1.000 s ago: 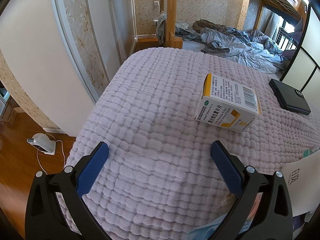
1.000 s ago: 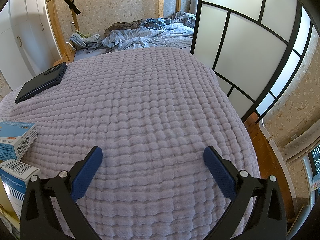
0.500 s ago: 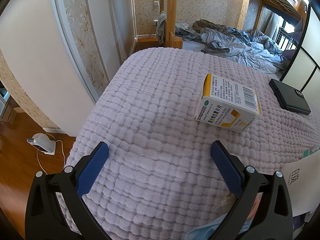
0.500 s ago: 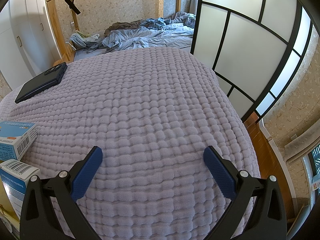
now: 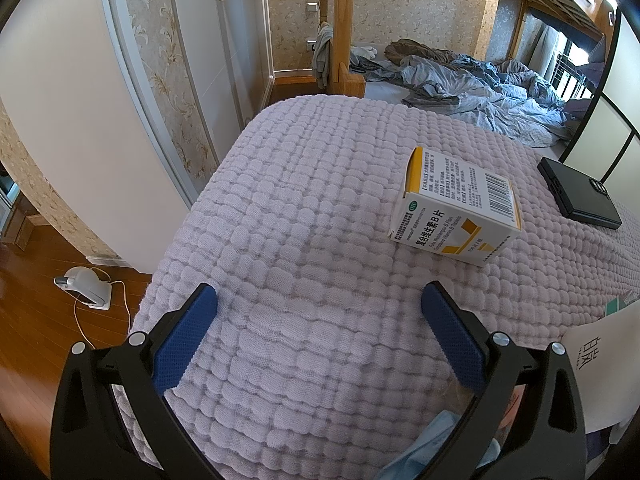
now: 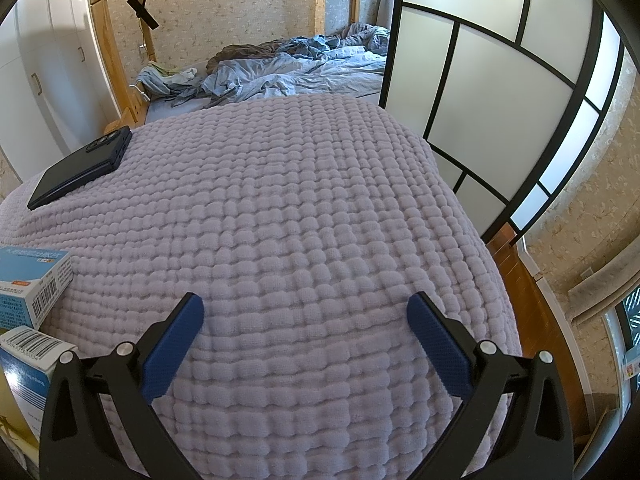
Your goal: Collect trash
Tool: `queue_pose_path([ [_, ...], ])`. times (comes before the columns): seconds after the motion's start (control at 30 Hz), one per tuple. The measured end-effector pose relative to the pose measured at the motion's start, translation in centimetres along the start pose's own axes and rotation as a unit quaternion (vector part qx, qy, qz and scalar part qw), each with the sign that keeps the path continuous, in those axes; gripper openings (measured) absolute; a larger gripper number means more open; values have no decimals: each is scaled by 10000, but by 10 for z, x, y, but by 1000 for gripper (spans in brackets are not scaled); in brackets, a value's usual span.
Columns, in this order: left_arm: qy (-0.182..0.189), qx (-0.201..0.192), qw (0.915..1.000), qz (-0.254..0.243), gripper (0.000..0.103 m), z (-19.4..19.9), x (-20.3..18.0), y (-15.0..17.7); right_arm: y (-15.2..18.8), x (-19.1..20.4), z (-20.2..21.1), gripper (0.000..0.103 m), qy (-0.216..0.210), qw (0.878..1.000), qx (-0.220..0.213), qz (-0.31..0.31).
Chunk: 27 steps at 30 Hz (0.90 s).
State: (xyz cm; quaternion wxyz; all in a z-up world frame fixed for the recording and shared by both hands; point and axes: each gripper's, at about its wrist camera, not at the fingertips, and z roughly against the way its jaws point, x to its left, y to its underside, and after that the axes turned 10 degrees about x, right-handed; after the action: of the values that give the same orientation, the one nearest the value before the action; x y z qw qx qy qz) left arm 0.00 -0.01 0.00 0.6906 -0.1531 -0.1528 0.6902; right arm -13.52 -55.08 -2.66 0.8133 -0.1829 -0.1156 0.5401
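Lilac quilted blanket (image 5: 304, 208) lies under my left gripper (image 5: 318, 304) and right gripper (image 6: 304, 312), both spread wide and empty. The white-and-yellow medicine box (image 5: 456, 208) sits ahead, right of my left fingers.

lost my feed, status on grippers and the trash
Left gripper open, empty. Right gripper open, empty. Yellow box ahead of left, untouched. Nothing in the way.

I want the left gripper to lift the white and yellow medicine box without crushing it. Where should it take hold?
Probably across the two long side faces of the white and yellow medicine box, coming from above. It lies flat on the quilted blanket, barcode face up, and the open left gripper looks wide enough to span it.
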Motion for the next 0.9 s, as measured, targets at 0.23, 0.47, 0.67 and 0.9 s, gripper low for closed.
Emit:
queue_pose_path([
  [0.23, 49, -13, 10000, 36, 102, 1, 2, -1, -3, -1, 4, 99, -125, 9999, -43, -42],
  [0.47, 228, -767, 9966, 173, 102, 61, 13, 15, 21, 4, 88, 99, -184, 9949, -991, 109],
  [0.67, 937, -884, 9864, -1025, 102, 114, -25, 71, 81, 36, 145, 99, -691, 9913, -975, 549],
  [0.9, 1351, -494, 9581, -2477, 102, 118, -84, 143, 153, 103, 148, 99, -1218, 9854, -358, 1131],
])
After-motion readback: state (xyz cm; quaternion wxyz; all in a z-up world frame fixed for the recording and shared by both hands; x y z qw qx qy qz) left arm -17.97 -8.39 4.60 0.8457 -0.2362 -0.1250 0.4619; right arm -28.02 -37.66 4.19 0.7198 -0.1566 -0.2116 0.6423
